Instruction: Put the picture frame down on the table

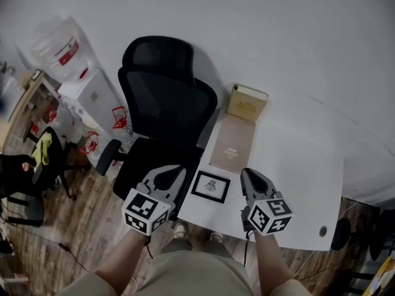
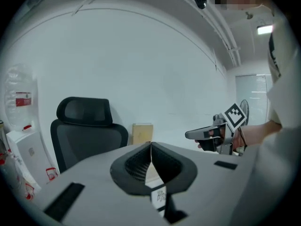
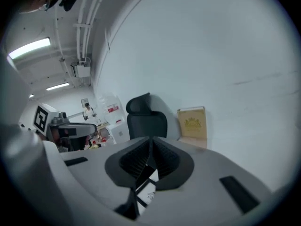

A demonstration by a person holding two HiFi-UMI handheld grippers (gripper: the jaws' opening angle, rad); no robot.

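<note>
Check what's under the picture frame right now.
The picture frame lies flat on the white table, near its front edge, between the left gripper and the right gripper. Only tabletop shows around it. The frame itself covers whatever is directly beneath.

A black office chair (image 1: 163, 97) stands near the white wall (image 1: 296, 36). Just right of it, a tan box (image 1: 247, 102) stands upright against that wall, with a flat brown folder (image 1: 233, 143) lying just in front. Farther left, a white water dispenser (image 1: 92, 94) carries a clear bottle (image 1: 58, 48) above the wood floor (image 1: 74, 227).
</note>
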